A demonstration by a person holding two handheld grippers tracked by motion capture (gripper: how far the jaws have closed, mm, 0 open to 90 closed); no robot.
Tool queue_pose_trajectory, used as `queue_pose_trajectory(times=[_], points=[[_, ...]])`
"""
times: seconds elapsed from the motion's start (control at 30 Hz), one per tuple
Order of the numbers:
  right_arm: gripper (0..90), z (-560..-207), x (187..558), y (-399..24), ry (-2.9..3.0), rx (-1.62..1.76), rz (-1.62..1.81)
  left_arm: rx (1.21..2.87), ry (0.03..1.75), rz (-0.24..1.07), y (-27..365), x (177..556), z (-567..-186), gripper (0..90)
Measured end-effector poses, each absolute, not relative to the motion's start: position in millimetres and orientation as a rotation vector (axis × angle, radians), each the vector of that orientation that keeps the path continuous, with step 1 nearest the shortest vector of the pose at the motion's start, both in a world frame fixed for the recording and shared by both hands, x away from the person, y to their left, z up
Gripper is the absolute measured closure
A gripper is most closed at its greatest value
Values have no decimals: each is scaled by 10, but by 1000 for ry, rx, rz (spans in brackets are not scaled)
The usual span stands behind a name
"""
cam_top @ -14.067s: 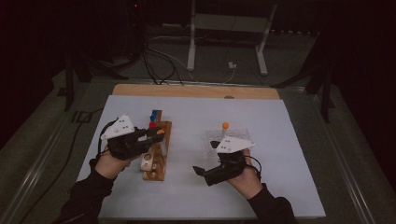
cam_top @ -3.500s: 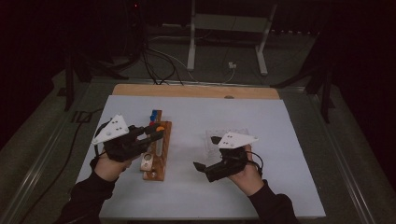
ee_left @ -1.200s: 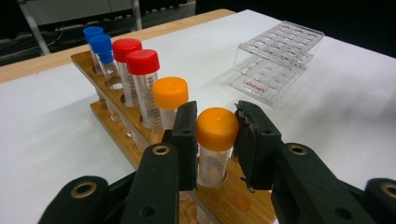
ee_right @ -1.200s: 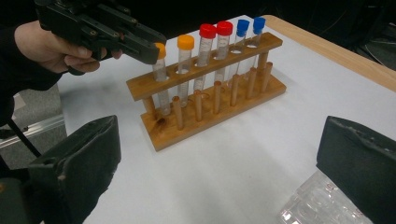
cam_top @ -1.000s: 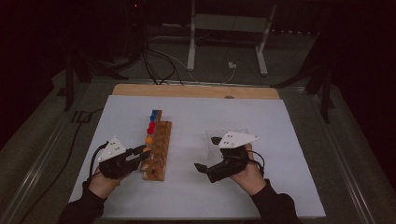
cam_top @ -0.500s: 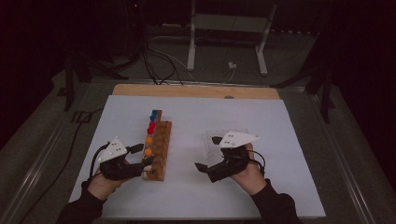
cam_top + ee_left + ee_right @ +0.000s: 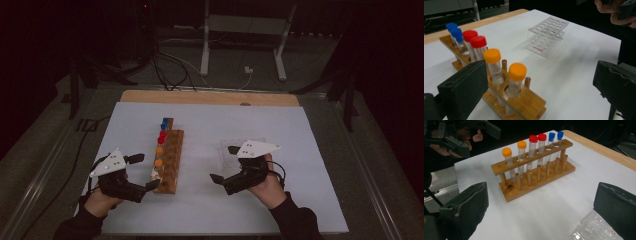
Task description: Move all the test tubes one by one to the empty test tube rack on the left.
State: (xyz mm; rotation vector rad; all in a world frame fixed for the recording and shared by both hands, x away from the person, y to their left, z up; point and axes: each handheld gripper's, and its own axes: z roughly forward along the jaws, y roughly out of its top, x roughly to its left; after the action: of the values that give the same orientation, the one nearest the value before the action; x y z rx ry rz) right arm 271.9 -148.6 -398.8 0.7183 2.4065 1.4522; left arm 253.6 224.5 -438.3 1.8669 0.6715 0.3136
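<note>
- Wooden rack (image 7: 168,159) on the white counter (image 7: 300,150): six capped tubes upright in one row of holes.
- Order from the near end: two orange-capped tubes (image 7: 517,75), two red-capped tubes (image 7: 478,45), two blue-capped tubes (image 7: 454,31). All tubes look clear; contents cannot be told.
- Clear plastic rack (image 7: 548,36), two tiers of holes, nothing standing in it; it sits well apart from the wooden rack, just beside the right claw (image 7: 226,167).
- Left claw (image 7: 145,172): jaws have just been opening and now stand wide, nothing between the pads. The near end of the wooden rack lies just beside its forward jaw, and the nearest orange-capped tube stands just ahead of the gap, not touched.
- Right claw: jaws wide apart, gripping nothing; they point across the bare counter toward the wooden rack, well apart from it.
</note>
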Motion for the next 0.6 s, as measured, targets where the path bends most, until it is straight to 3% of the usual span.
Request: queue_pose_trajectory(times=[0.43,0.6], points=[[0,-4066,2715,-1530,2383,695,1442,1854,622,274,2406,2476,-4633,6],[0,-4274,2671,-1732,2349,713,1426,1822,620,282,2452,2431,-4649,7]])
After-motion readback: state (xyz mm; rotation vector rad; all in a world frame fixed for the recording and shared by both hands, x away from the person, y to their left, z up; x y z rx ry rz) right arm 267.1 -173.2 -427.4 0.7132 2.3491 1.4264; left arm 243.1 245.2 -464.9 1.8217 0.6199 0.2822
